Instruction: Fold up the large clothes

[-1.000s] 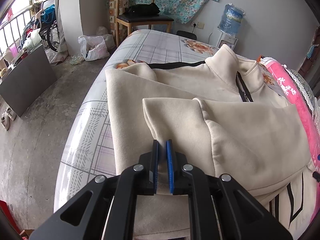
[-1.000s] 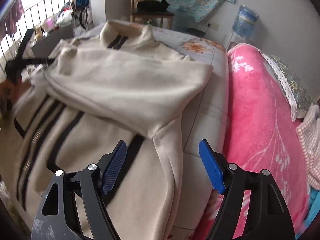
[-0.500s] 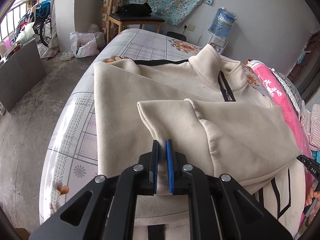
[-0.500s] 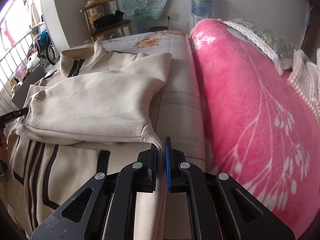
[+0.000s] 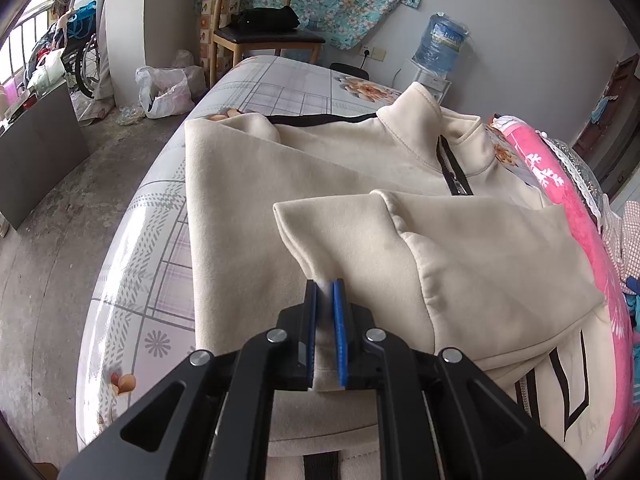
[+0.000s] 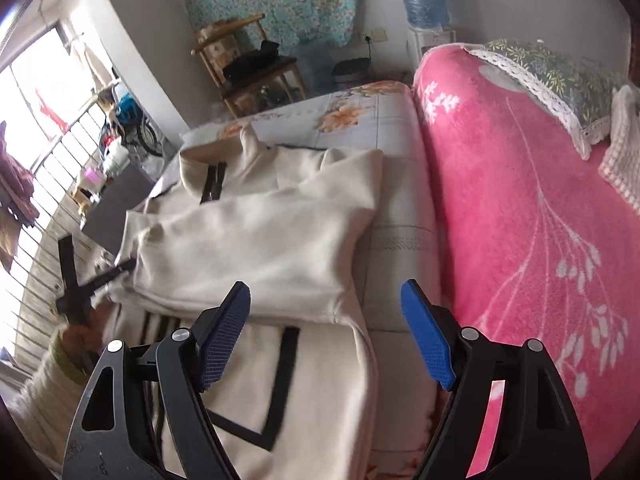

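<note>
A large cream zip-up jacket (image 5: 328, 168) with black stripes lies on the bed, its sleeve (image 5: 460, 256) folded across the chest. My left gripper (image 5: 325, 292) is shut on the cuff end of that sleeve. In the right wrist view the same jacket (image 6: 260, 240) lies left of centre. My right gripper (image 6: 326, 308) is open and empty, held above the jacket's lower right edge. The left gripper (image 6: 76, 288) shows there at the far left as a dark shape.
The bed's checked floral sheet (image 5: 152, 240) ends at the left over a concrete floor (image 5: 48, 240). A pink blanket (image 6: 540, 220) covers the bed's right side. A wooden chair (image 5: 260, 36), a plastic bag (image 5: 164, 92) and a water bottle (image 5: 440, 44) stand beyond.
My right gripper was shut on the jacket's edge half a second ago and has now opened and lifted clear. My left gripper stays shut on the sleeve cuff.
</note>
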{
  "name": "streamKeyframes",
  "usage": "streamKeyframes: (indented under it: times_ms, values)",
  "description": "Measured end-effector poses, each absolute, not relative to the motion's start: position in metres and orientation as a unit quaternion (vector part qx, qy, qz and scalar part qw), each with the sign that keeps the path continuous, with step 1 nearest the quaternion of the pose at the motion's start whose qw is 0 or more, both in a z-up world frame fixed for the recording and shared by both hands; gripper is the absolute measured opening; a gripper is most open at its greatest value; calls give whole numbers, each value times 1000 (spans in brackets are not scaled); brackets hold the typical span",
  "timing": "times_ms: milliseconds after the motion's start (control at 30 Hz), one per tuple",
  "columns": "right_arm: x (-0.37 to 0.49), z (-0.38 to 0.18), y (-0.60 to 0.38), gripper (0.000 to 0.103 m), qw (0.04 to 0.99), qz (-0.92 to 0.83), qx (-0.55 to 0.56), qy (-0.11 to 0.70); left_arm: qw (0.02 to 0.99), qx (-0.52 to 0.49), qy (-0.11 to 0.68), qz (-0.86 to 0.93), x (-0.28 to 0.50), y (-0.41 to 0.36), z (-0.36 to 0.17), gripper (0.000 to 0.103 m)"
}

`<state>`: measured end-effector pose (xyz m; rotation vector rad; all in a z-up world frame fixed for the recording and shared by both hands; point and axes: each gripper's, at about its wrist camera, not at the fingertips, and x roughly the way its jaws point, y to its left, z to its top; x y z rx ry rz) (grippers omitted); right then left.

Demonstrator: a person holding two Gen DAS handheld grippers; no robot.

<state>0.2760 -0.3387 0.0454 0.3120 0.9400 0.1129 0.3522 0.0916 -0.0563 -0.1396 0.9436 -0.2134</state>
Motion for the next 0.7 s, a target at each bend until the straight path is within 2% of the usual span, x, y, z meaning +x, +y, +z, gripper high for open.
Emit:
streamKeyframes:
  times_ms: [200,300,333,367,400,533,700]
  values:
    - [375,12,-346,72,866,7,189,462,884,-70,451,-102,353,90,-57,8]
    - [415,-10,-356,52,853,-24,204,480,884,-71,450,-103,352,91,-57,8]
    - [424,-17,-358,39,847,-26,210,487,884,-70,450,-104,352,92,-57,8]
    - [431,-23,-360,11,843,-23,216,491,884,-69,449,-106,352,92,-57,8]
    - [434,-25,-362,4,843,-20,225,488,885,-68,449,-107,352,92,-57,8]
    - [425,-18,-375,3,863,2,254,437,885,-69,447,-111,352,95,-57,8]
    - [426,-35,-386,3,865,-19,242,439,889,-52,442,-108,349,93,-57,8]
